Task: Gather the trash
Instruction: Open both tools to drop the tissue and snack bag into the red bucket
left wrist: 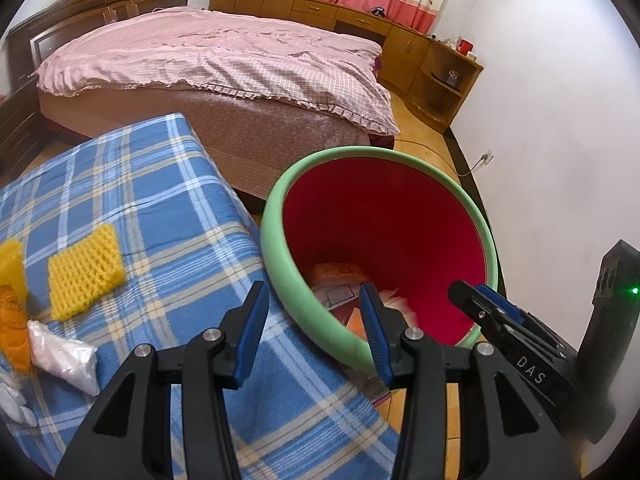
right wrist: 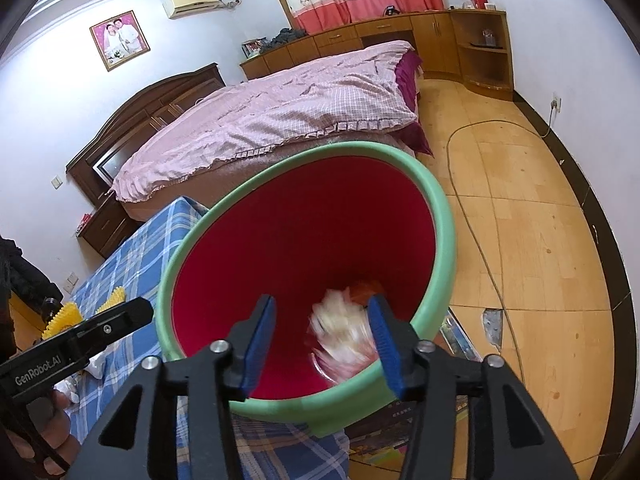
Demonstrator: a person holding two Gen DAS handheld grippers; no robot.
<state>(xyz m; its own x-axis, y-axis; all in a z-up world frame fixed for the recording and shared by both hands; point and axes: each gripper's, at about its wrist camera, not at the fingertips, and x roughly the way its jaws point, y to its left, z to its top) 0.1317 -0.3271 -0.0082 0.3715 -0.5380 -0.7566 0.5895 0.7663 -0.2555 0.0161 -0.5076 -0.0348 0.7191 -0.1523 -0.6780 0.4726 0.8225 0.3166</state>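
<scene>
A trash bin (left wrist: pixel 280 216) with a green rim and red inside stands on the floor beside a blue plaid table (left wrist: pixel 160 208). My left gripper (left wrist: pixel 314 312) is open and empty over the table's edge and the bin's near rim. My right gripper (right wrist: pixel 322 320) is open above the bin (right wrist: pixel 444 216). A blurred pale piece of trash (right wrist: pixel 344 332) is falling inside the bin, between its fingers. Orange trash (left wrist: pixel 336 272) lies at the bin's bottom. On the table lie a yellow foam net (left wrist: pixel 86 268), a clear plastic bag (left wrist: pixel 64 354) and an orange wrapper (left wrist: pixel 14 320).
A bed with a pink cover (left wrist: pixel 224 60) stands behind the table. Wooden cabinets (left wrist: pixel 400 36) line the far wall. A cable (right wrist: pixel 480 248) runs across the wooden floor to a wall socket. The right gripper (left wrist: pixel 504 320) shows in the left wrist view, the left gripper (right wrist: pixel 80 340) in the right wrist view.
</scene>
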